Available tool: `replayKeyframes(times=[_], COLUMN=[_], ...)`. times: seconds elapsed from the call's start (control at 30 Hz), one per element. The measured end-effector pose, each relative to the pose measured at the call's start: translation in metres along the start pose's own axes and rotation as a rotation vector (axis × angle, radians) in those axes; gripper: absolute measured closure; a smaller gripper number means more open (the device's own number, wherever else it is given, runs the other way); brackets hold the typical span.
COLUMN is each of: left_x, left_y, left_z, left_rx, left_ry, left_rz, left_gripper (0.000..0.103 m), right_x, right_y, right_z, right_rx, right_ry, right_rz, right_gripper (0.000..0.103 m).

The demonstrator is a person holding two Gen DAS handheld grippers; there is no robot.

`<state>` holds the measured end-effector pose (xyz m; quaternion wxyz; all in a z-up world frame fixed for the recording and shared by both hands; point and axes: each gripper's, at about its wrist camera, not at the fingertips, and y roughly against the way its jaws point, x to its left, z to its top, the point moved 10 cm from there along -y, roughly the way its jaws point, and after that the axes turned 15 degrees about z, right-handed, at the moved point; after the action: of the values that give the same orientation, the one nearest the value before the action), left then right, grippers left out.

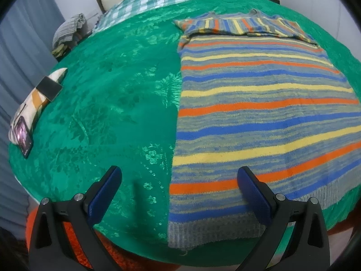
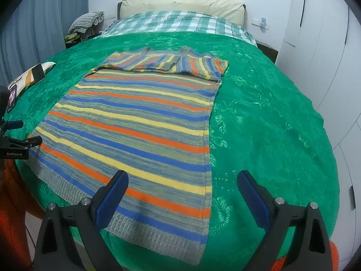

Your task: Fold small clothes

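A striped knit sweater [image 1: 259,113] in grey, blue, yellow and orange lies flat on the green bedspread [image 1: 101,113], hem toward me, both sleeves folded across the chest at the far end. It also shows in the right wrist view [image 2: 140,131]. My left gripper [image 1: 179,171] is open and empty, hovering over the hem's left corner. My right gripper [image 2: 181,175] is open and empty, over the hem's right corner. The left gripper [image 2: 20,133] also shows at the left edge of the right wrist view.
A phone [image 1: 23,136] and a dark card [image 1: 49,88] rest on a patterned pillow [image 1: 33,103] at the bed's left edge. A checked blanket [image 2: 176,22] and cream headboard [image 2: 180,4] lie beyond. White wardrobe doors [image 2: 327,45] stand to the right. An orange mat [image 1: 74,237] lies below.
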<state>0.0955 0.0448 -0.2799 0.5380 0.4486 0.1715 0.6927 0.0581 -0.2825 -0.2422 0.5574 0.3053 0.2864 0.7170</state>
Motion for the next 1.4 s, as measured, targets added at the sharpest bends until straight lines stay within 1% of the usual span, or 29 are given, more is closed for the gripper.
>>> replayKeyframes(times=[1.4], left_x=[0.0020], left_y=[-0.0002], left_z=[0.0004], left_rx=[-0.001], left_ry=[0.003], left_rz=[0.005], left_gripper=[0.001], right_x=[-0.0039], right_y=[0.0028], right_z=[-0.0014], right_rx=[0.000], right_ry=[-0.008], right_rz=[-0.007], right_gripper=[0.008])
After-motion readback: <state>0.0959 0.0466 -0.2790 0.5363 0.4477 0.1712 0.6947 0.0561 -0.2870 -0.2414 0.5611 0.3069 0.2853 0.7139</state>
